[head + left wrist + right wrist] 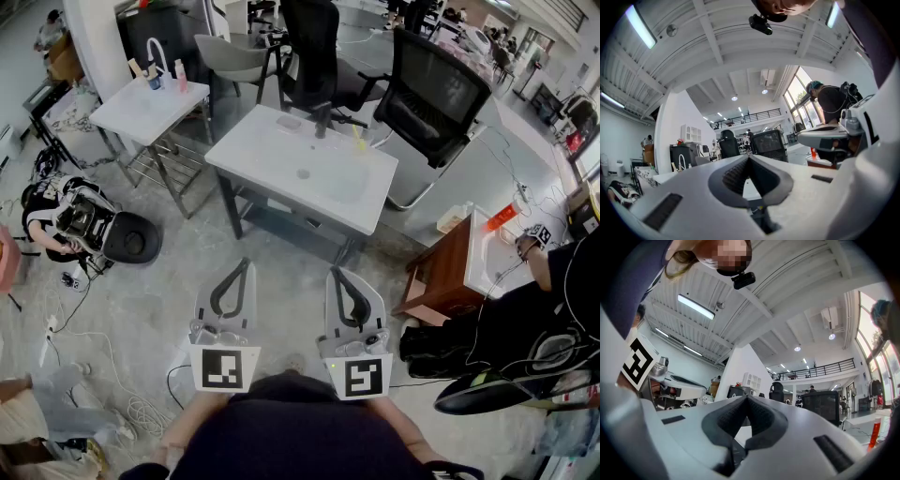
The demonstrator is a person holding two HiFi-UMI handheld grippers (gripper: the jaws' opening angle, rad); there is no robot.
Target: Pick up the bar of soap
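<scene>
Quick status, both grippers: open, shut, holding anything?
Left gripper: shut, nothing held.
Right gripper: shut, nothing held.

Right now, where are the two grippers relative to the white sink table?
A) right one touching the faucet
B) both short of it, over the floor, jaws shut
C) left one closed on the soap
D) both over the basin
B: the left gripper and right gripper hang over the floor on the near side of the sink table, jaws together and empty.
</scene>
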